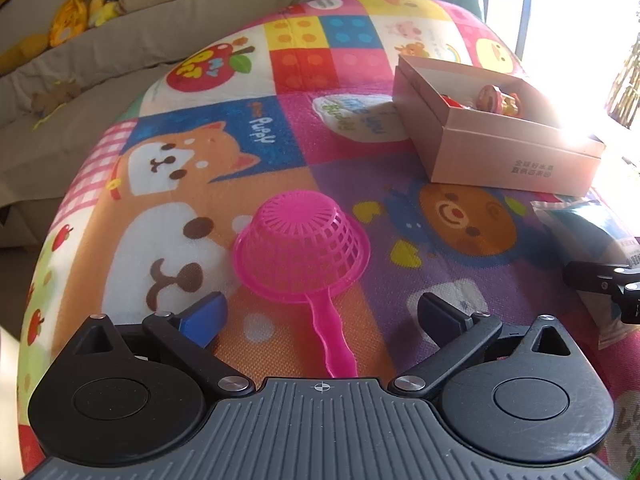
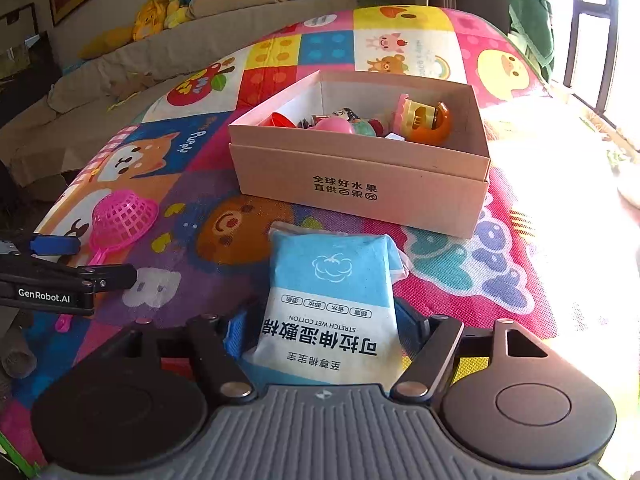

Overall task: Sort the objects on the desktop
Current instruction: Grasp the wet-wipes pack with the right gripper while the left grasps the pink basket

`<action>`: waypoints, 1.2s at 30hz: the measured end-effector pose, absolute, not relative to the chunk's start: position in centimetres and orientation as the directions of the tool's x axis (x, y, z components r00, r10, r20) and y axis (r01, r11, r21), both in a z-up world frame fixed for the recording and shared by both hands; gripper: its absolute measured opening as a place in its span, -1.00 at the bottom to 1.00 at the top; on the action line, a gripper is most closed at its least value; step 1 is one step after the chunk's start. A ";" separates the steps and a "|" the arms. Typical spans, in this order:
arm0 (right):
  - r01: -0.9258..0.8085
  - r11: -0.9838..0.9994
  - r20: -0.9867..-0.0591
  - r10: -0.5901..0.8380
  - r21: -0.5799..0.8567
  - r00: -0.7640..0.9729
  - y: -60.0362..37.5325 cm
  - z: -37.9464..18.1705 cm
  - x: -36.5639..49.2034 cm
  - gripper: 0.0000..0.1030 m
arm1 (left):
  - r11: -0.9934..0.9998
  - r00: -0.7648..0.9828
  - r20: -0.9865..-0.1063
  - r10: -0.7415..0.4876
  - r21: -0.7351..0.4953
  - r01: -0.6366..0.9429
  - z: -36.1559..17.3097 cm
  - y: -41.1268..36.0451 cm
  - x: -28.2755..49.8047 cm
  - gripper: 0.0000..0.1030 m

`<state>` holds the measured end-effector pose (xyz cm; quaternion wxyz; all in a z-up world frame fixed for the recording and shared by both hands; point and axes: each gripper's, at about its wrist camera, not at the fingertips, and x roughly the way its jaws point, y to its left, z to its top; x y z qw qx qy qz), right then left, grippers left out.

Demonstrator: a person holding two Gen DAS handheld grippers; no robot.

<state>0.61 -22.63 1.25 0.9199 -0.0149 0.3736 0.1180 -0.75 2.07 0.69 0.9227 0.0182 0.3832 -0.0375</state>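
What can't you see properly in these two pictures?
- Toys low in the box: in the right wrist view the front wall hides them.
- Box's right end: in the left wrist view sun glare washes it out.
- Wipes packet: its sides hide whether the right claw presses it.

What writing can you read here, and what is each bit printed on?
"全球好水果 直供百果园": front of the cardboard box.
"STRETCH WET COTTON", "可拉伸湿敷棉": the blue and white packet, upside down here.
"GenRobot.AI": side of the left claw.
"Puppy": the play mat, beside the dog.
Small boxed labels on the packet: too small.
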 end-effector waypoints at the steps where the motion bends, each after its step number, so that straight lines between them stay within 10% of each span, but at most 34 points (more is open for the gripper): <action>1: -0.225 0.973 -0.689 0.200 0.054 0.697 -22.6 1.1 0.6 0.46 | 0.997 0.706 -0.706 -0.056 0.002 0.081 0.7 2.1 -0.8 1.00; 15: -0.189 0.981 -0.671 0.170 0.046 0.721 -22.9 0.4 0.4 0.80 | 0.987 0.721 -0.683 -0.119 -0.163 0.009 2.0 4.6 0.6 1.00; 28: -0.207 0.978 -0.661 0.181 0.041 0.728 -22.6 0.8 0.3 0.83 | 0.998 0.717 -0.696 -0.037 0.008 0.060 1.3 2.4 3.0 0.71; 36: -0.219 0.973 -0.698 0.209 0.076 0.685 -22.1 1.9 1.2 0.38 | 0.984 0.702 -0.699 -0.136 -0.014 0.177 1.8 0.9 0.0 0.71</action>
